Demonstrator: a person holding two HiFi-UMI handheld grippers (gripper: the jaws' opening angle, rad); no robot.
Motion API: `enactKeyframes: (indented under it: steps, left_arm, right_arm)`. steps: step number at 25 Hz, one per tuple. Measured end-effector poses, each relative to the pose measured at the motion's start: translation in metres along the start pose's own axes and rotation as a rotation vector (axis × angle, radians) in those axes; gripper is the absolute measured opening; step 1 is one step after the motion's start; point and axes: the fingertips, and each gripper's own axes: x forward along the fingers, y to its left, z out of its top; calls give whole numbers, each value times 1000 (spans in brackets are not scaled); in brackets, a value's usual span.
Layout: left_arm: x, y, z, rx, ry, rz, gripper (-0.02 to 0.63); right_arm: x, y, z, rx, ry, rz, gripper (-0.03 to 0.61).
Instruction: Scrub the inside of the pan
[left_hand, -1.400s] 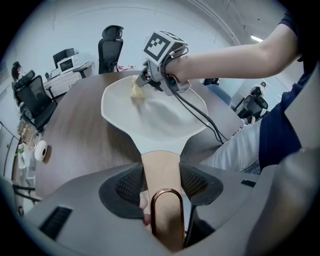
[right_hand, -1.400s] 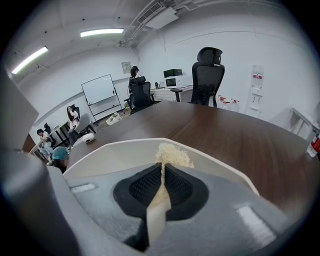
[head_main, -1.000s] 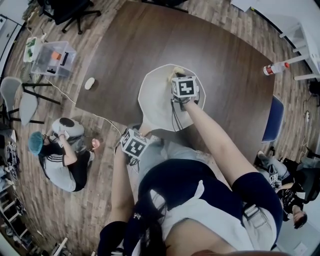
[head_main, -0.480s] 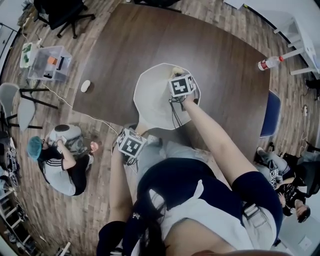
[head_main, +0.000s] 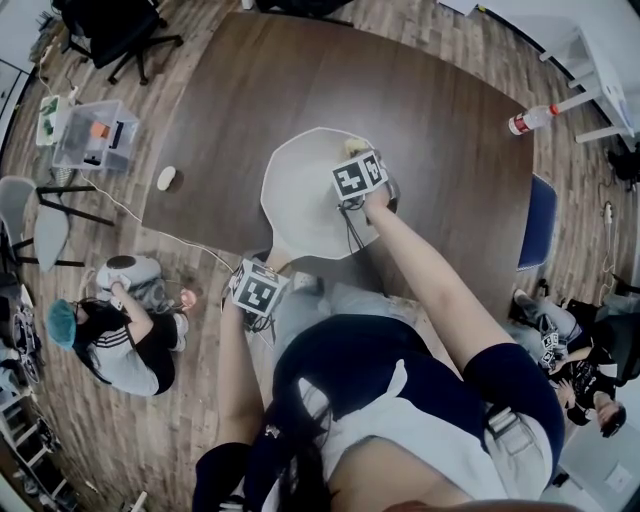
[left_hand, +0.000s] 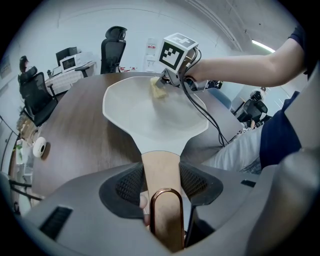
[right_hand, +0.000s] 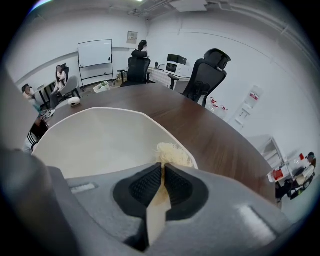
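A cream, many-sided pan (head_main: 300, 195) lies on the dark brown table (head_main: 440, 130). Its wooden handle (left_hand: 161, 172) points toward me, and my left gripper (left_hand: 161, 187) is shut on it. My right gripper (head_main: 352, 165) hangs over the pan's far right side, shut on the thin wooden handle (right_hand: 156, 210) of a scrubbing brush. The brush's pale bristles (right_hand: 172, 154) rest against the inside of the pan (right_hand: 95, 140) near its rim. In the left gripper view the brush (left_hand: 158, 90) shows under the right gripper (left_hand: 167, 80).
A tape roll (head_main: 166, 178) lies near the table's left edge. On the floor are a clear plastic bin (head_main: 92, 132), a seated person (head_main: 120, 330) and a bottle (head_main: 527, 120) at the right. A blue chair (head_main: 536, 225) stands by the table's right side.
The head view has drifted slightly, so everything sits a little further left. The right gripper and brush stay at the pan's far right side, and the left gripper keeps hold of the handle.
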Motion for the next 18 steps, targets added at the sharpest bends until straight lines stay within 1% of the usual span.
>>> enactKeyframes:
  steps: [6, 11, 13, 18]
  left_arm:
    - [1, -1, 0, -6, 1, 0, 224]
    - [1, -4, 1, -12, 3, 0, 224]
    - [2, -5, 1, -14, 3, 0, 224]
    - [2, -5, 0, -24, 6, 3, 224]
  right_arm:
    - [-2, -3, -8, -66, 43, -32, 18]
    - [-4, -6, -17, -126, 99, -19, 18]
    - [-3, -6, -21, -172, 129, -5, 18]
    - [-2, -2, -31, -327, 222, 35, 18]
